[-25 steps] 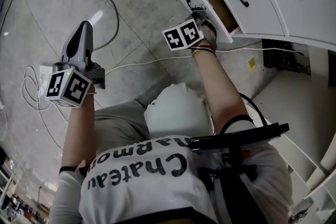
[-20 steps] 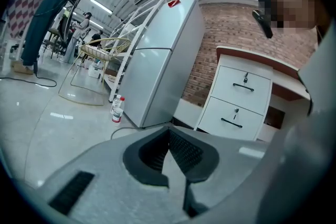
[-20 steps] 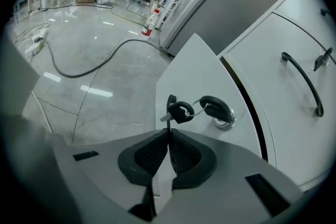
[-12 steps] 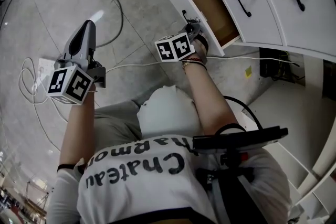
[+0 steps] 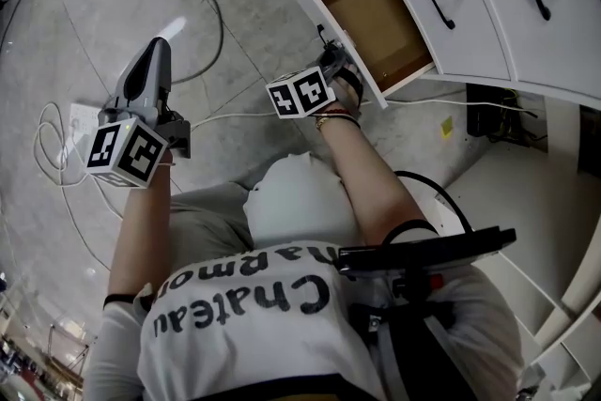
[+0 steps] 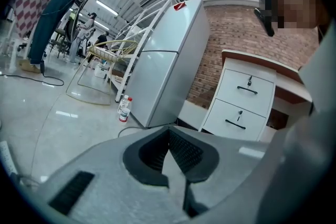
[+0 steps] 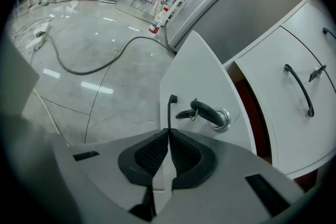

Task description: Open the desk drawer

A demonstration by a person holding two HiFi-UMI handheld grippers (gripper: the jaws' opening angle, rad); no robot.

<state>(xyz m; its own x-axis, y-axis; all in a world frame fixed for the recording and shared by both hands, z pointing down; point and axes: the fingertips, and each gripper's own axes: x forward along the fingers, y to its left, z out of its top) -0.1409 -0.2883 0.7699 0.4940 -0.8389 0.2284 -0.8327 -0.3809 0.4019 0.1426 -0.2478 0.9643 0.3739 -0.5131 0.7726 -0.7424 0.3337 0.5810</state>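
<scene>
Drawer handle (image 7: 168, 112) clamped between right fingers (image 7: 153, 156), drawer (image 5: 371, 14) open

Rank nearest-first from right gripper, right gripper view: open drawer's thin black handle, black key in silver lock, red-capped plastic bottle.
1. Open drawer's thin black handle: gripped, centre.
2. Black key in silver lock: just right.
3. Red-capped plastic bottle: far, top.

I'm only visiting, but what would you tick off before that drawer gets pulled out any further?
1. Right gripper shut on the drawer handle: ok.
2. Drawer partly out, inside looks bare: ok.
3. Key in the lock, clear of the jaws: ok.
4. Left gripper shut, empty, held off to the side: ok.
5. White cable on the floor beneath the right arm: cannot tell whether it is in the way.
</scene>
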